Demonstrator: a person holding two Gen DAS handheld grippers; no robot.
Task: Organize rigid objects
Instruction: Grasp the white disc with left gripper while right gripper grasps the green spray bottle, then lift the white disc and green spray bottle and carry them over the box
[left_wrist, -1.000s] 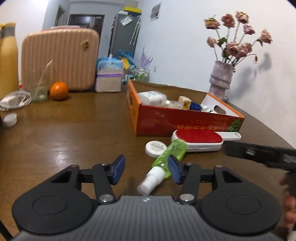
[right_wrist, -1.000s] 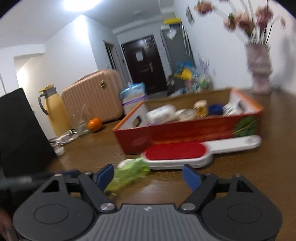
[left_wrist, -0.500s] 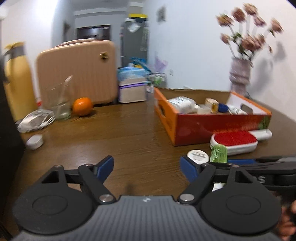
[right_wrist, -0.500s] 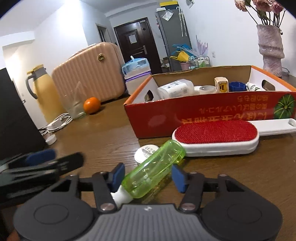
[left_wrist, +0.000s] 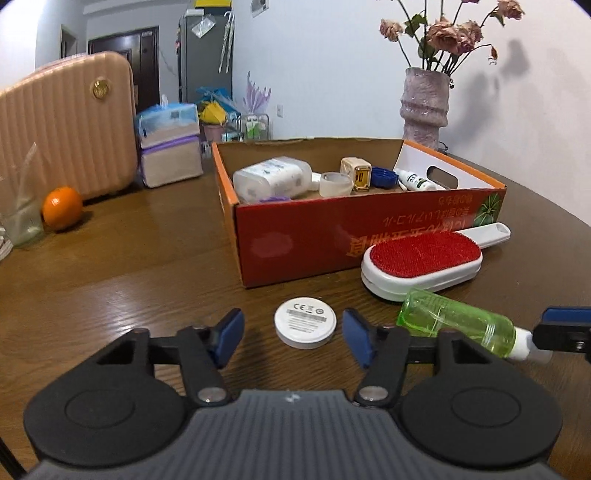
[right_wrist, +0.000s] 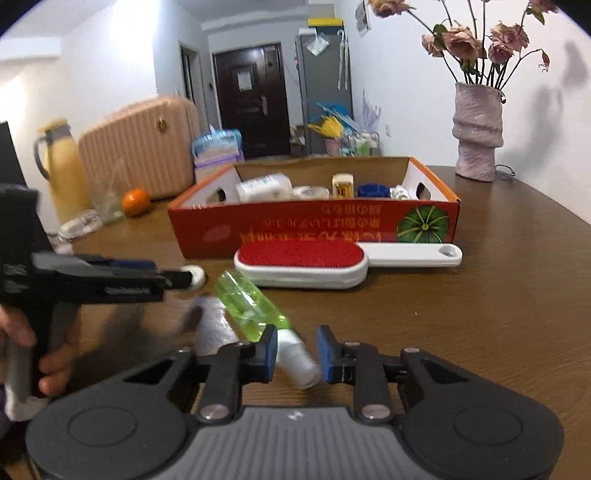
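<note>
A green spray bottle (right_wrist: 251, 306) with a white cap (right_wrist: 297, 363) is tilted up off the table; it also shows in the left wrist view (left_wrist: 458, 321). My right gripper (right_wrist: 295, 356) is shut on the bottle's white cap. My left gripper (left_wrist: 293, 338) is open, its fingers either side of a white round disc (left_wrist: 305, 326) lying on the table. A red and white lint brush (left_wrist: 421, 262) lies in front of the red cardboard box (left_wrist: 295, 236), which holds several small items.
A vase (left_wrist: 424, 107) of dried flowers stands behind the box. A pink suitcase (left_wrist: 62, 125), an orange (left_wrist: 61, 212), a glass (left_wrist: 20, 218) and stacked tissue packs (left_wrist: 170, 147) stand at the back left. A yellow thermos (right_wrist: 61, 166) stands far left.
My right gripper closed on the green bottle's cap and lifted it. My left gripper left the bottle, opened wider and moved to the white disc.
</note>
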